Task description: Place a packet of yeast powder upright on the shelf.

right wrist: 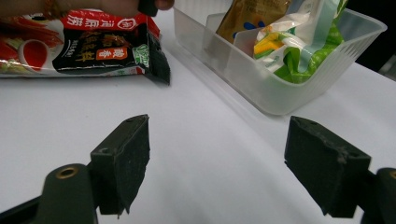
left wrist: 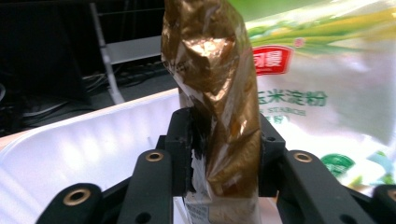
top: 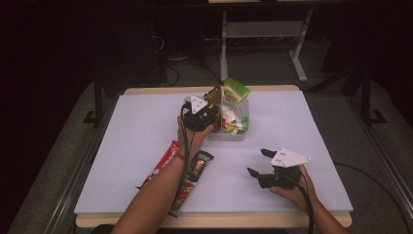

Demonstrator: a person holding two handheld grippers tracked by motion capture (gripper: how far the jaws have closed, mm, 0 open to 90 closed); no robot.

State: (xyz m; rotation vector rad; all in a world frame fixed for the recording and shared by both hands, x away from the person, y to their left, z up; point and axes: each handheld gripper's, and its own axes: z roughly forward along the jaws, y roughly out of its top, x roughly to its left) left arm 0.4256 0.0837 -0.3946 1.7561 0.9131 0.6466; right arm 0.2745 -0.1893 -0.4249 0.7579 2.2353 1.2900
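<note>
Left claw (left wrist: pixel 219 140) grips gold packet (left wrist: pixel 210 93) over bin (left wrist: pixel 70 149) holding green bag (left wrist: pixel 327 93).

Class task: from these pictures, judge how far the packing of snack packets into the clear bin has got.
Done: a green and white packet already stands in the clear bin. In hand: the left gripper has a gold packet between its jaws over the bin's other compartment. Left: a red packet and a black and red packet lie on the white table. The right gripper waits open and empty.

Dim room, bright tabletop, soft close-ups, perhaps overexposed
</note>
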